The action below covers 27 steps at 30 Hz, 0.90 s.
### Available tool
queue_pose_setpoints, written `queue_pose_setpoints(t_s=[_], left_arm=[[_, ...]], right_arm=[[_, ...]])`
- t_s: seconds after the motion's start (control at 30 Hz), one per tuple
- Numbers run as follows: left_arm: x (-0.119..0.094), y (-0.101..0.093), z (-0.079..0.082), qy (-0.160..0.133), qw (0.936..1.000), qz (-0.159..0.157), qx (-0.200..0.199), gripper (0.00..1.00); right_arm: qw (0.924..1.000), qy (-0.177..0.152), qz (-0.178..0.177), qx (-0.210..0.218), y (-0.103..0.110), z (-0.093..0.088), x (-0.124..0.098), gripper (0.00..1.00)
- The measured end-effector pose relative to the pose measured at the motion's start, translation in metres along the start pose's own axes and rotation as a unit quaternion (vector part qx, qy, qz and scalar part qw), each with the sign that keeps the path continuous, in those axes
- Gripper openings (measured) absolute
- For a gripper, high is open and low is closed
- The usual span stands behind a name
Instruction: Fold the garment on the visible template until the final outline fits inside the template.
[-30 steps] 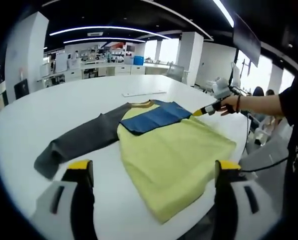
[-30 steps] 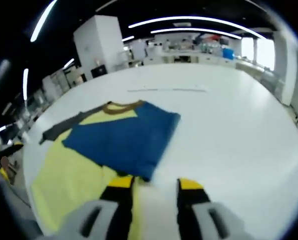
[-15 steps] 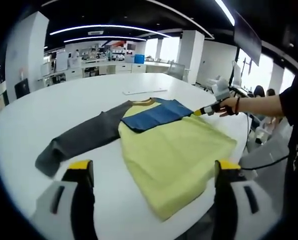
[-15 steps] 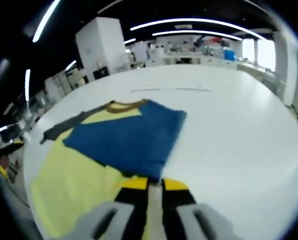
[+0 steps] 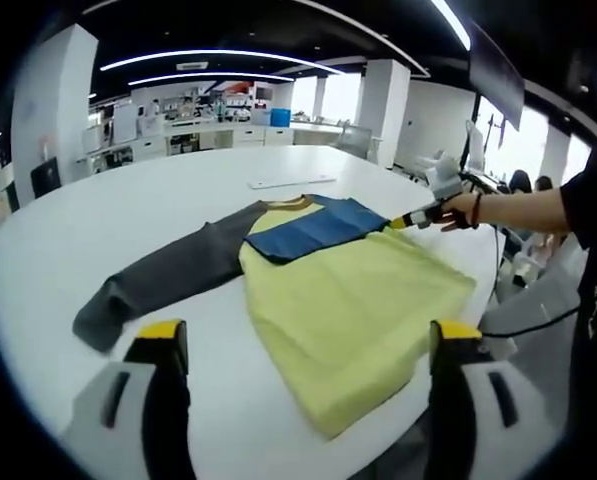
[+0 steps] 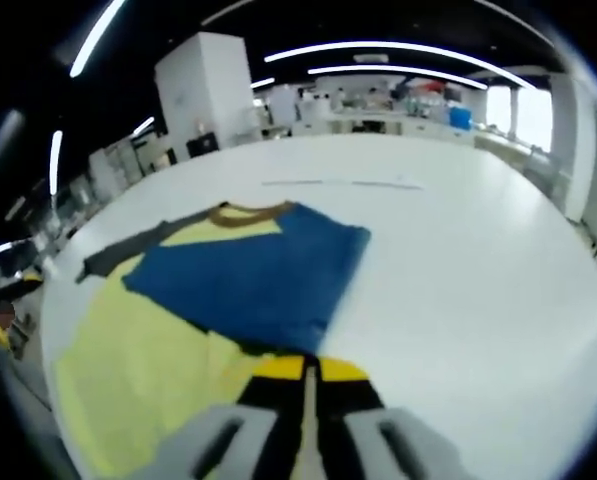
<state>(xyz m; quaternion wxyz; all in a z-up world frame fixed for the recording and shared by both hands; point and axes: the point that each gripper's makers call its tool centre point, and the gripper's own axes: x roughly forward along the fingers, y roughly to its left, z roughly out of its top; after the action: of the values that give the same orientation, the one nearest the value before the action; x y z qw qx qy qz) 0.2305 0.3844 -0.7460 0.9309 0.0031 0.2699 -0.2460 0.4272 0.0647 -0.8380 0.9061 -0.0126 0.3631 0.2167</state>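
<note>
Surface (image 5: 98,215): large, white, round-edged; carries the shirt.
Shirt (image 5: 353,300): lies flat on the surface, yellow body, brown collar (image 5: 290,205) at the far end.
Blue sleeve (image 5: 313,228): folded across the upper chest, lying on the yellow body; in the right gripper view it (image 6: 263,270) spreads just ahead of the fingers.
Grey sleeve (image 5: 168,272): stretched out sideways on the surface, away from the body, cuff end nearest the left gripper.
Left gripper (image 5: 303,335): above the near edge of the surface; fingers (image 5: 160,332) spread wide, nothing between them, apart from the cloth.
Right gripper (image 6: 306,370): yellow fingertips pressed together at the near corner of the blue sleeve; dark cloth edge meets the tips, so it looks pinched on the sleeve. In the left gripper view it (image 5: 398,224) sits at the sleeve's far corner, held by a hand (image 5: 463,210).
White strip (image 5: 290,183): lies on the surface beyond the collar, apart from the shirt.
Background: benches and shelving, blurred.
</note>
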Motion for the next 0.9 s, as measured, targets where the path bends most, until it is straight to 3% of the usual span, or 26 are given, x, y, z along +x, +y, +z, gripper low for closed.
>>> queue_pose_setpoints(t_s=[0.9], left_arm=[[-0.011, 0.017, -0.007, 0.012, 0.9993, 0.033, -0.009, 0.98]], right_arm=[[0.9996, 0.009, -0.026, -0.007, -0.026, -0.002, -0.007, 0.0]])
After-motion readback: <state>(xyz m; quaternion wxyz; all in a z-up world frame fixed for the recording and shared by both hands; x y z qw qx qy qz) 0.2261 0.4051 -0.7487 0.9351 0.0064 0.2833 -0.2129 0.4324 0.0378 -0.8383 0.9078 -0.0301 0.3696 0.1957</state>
